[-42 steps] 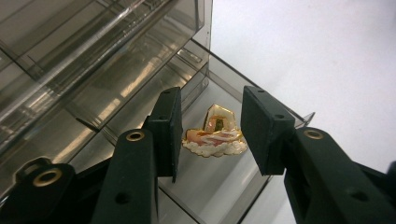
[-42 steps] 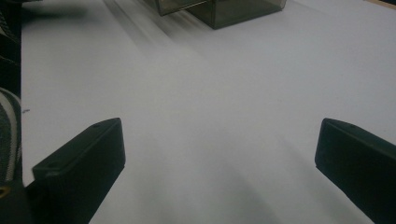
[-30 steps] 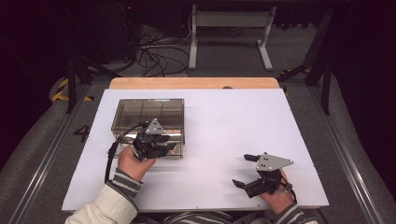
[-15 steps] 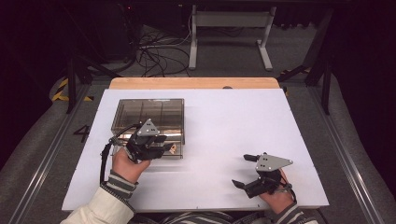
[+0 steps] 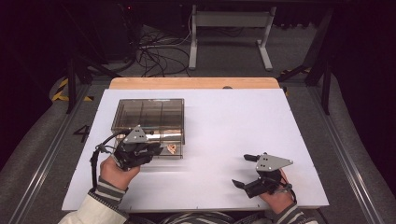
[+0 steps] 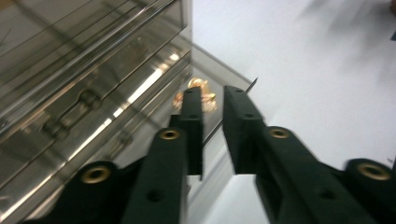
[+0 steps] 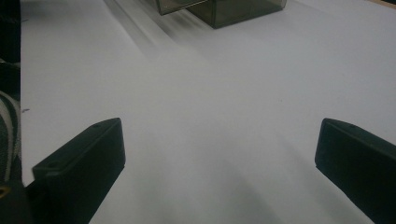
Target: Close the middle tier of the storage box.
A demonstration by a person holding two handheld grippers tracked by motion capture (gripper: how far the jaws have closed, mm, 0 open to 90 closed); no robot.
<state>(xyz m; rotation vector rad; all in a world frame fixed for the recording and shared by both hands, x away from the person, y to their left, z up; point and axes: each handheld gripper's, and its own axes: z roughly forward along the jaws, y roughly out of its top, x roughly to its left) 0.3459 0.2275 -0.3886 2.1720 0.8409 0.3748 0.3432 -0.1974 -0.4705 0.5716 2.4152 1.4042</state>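
Observation:
A smoky clear drawer box [image 5: 148, 113] stands at the table's left. A low drawer [image 5: 173, 154] at its near right corner is pulled out. A small gold-orange trinket [image 5: 171, 148] lies in it. My left gripper [image 5: 158, 150] reaches in at that corner. Seen in the left gripper view, its jaws [image 6: 212, 95] have just been closing and stand narrow. The drawer's thin clear wall [image 6: 252, 84] runs between them, with a gap still showing, and the trinket [image 6: 195, 84] lies just past the tips. My right gripper [image 5: 240, 170] rests wide open over bare table [image 7: 210, 116] at the near right.
The white table top [image 5: 243, 116] stretches wide to the right of the box, with a wooden strip [image 5: 196, 83] along its far edge. The box's corner [image 7: 224, 9] shows far off in the right gripper view. Cables and a metal stand lie on the floor beyond.
My left hand has slid to the left along the box's near side, and its jaws stand closer together. The right hand has not moved.

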